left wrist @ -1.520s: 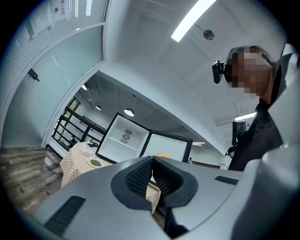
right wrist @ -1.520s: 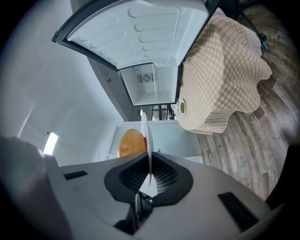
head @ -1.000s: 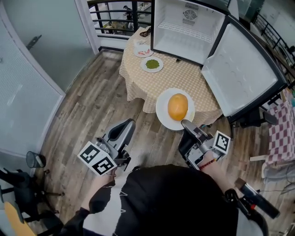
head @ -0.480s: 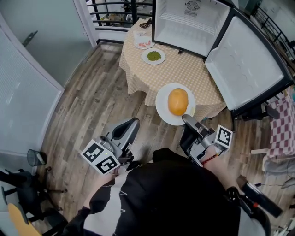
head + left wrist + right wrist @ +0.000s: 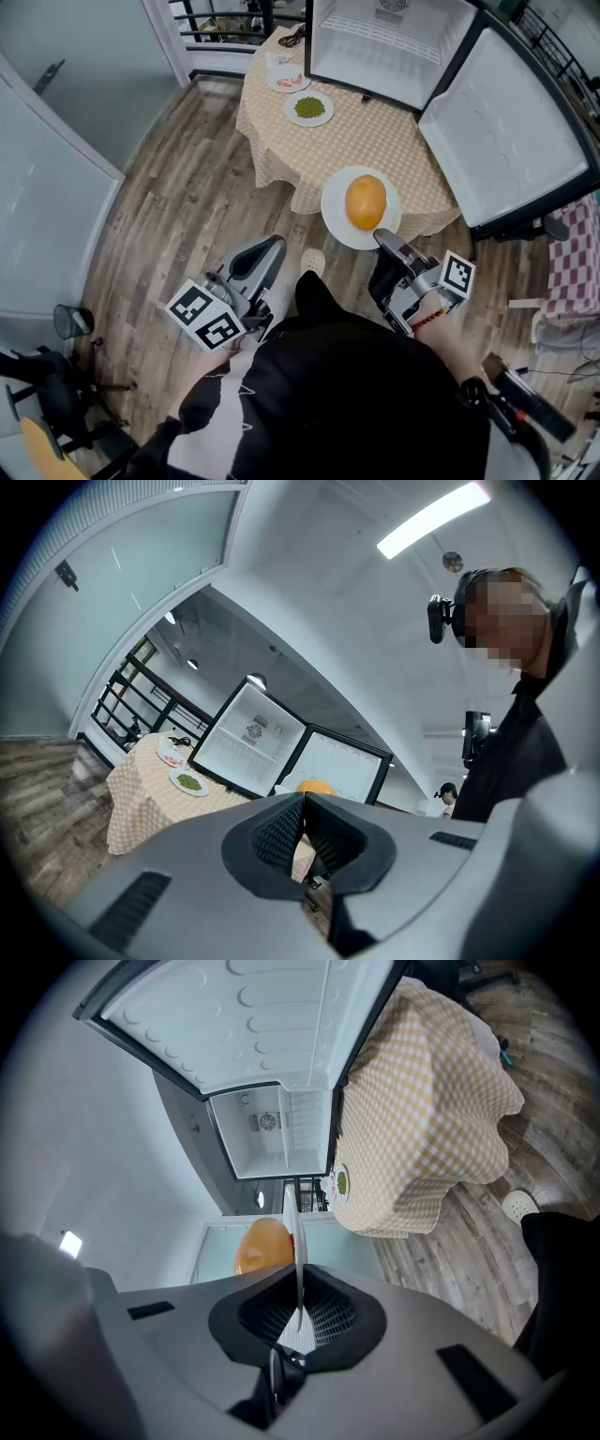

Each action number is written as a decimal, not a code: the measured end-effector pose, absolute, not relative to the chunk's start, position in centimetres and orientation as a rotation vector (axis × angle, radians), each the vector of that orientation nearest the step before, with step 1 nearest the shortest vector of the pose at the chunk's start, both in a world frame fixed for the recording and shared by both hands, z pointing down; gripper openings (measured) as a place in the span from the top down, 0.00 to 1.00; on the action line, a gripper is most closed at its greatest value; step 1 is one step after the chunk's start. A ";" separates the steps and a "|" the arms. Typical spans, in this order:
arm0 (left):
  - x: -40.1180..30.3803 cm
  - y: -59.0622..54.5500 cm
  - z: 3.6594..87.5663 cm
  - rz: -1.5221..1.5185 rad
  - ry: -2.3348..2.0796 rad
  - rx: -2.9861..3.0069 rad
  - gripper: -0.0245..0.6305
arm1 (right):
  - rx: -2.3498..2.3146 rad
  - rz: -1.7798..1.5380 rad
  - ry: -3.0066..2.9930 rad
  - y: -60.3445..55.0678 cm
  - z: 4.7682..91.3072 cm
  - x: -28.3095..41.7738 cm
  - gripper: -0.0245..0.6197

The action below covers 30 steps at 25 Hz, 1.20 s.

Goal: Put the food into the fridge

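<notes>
Right gripper (image 5: 382,234) clamped on plate (image 5: 337,202) rim, orange food (image 5: 366,201) sitting on it at table (image 5: 375,141) edge, well short of open fridge (image 5: 384,47); left gripper (image 5: 272,246) closed, empty; one-edge hold, so a tilt could roll food off.

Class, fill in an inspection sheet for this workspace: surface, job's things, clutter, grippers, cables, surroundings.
Surface: round table under a checked cloth.
Job's things: fridge, door open; orange food on a white plate, held near the table's edge; green food plate and pink food plate on the table.
Clutter: nothing seen.
Grippers: right gripper jaws shut on the white plate's rim; left gripper jaws shut, empty.
Cables: what looks like a dark cord beside the fridge.
Surroundings: wood floor, railing.
</notes>
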<state>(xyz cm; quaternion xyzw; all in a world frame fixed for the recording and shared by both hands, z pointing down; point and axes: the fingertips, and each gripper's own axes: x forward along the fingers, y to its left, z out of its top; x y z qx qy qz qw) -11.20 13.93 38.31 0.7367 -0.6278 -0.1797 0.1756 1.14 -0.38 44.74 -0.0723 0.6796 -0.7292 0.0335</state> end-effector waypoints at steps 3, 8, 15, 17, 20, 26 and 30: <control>-11.7 12.7 38.4 -0.493 -1.768 2.100 0.94 | -0.217 -2.229 2.092 -2.1 44.7 0.0 0.92; -13.9 9.9 39.7 -0.442 -1.759 2.103 0.94 | -0.198 -2.226 2.086 -5.3 44.9 -3.7 0.92; -19.1 4.9 40.3 -0.446 -1.785 2.045 0.94 | -0.199 -2.242 2.077 -10.5 44.4 -8.2 0.92; -20.6 3.1 40.0 -0.446 -1.789 2.044 0.94 | -0.208 -2.230 2.069 -12.6 44.1 -9.4 0.92; -22.2 0.3 39.8 -0.444 -1.776 2.047 0.94 | -0.238 -2.220 2.056 -15.7 43.9 -10.8 0.92; -24.7 -5.7 40.4 -0.427 -1.748 2.049 0.94 | -0.313 -2.237 1.993 -21.2 45.1 -12.5 0.92; -25.7 -9.9 41.2 -0.408 -1.722 2.071 0.94 | -0.376 -2.221 1.959 -24.6 46.1 -13.2 0.92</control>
